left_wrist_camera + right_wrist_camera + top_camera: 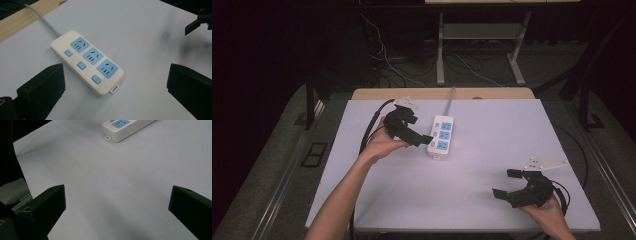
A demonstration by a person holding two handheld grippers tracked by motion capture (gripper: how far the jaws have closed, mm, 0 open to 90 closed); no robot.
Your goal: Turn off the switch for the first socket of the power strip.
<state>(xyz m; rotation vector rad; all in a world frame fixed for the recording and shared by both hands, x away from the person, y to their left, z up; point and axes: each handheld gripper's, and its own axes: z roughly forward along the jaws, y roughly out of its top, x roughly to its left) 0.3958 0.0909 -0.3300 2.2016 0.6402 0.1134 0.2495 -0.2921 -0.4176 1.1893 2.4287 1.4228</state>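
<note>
1. Lay flat on the pale lilac-white tabletop (472, 165), a little left of centre and toward the far edge: a white plastic power strip with three blue sockets and three blue switches (441, 136).
2. Ran from the strip's far end over the table's far edge: a grey round power cord (450, 101).
3. Showed along that far edge: a strip of light wooden table rim (442, 93).
4. Held just left of the strip in the person's left hand (382, 144): the black two-jaw left gripper (424, 138), jaws spread wide and empty, one tip right beside the strip's left side; could not tell whether touching.
5. Seen in the left gripper view: the strip (87, 62) lying diagonally between the two wide-set black jaws and beyond them, with a small hanging tab at its near end and nothing lying on the sockets.
6. Trailed from the left gripper toward the table's near-left side: a black cable (371, 127).
7. Held well apart from the strip, near the table's front right corner, in the right hand (548, 212): the black two-jaw right gripper (507, 184), jaws wide apart and gripping nothing.
8. Seen in the right gripper view: bare tabletop between the jaws, and the strip's near end (127, 127) at the top.
9. Stood beyond the table on the dark floor: grey metal legs of another table (440, 50) and loose tangled cables (392, 65).
</note>
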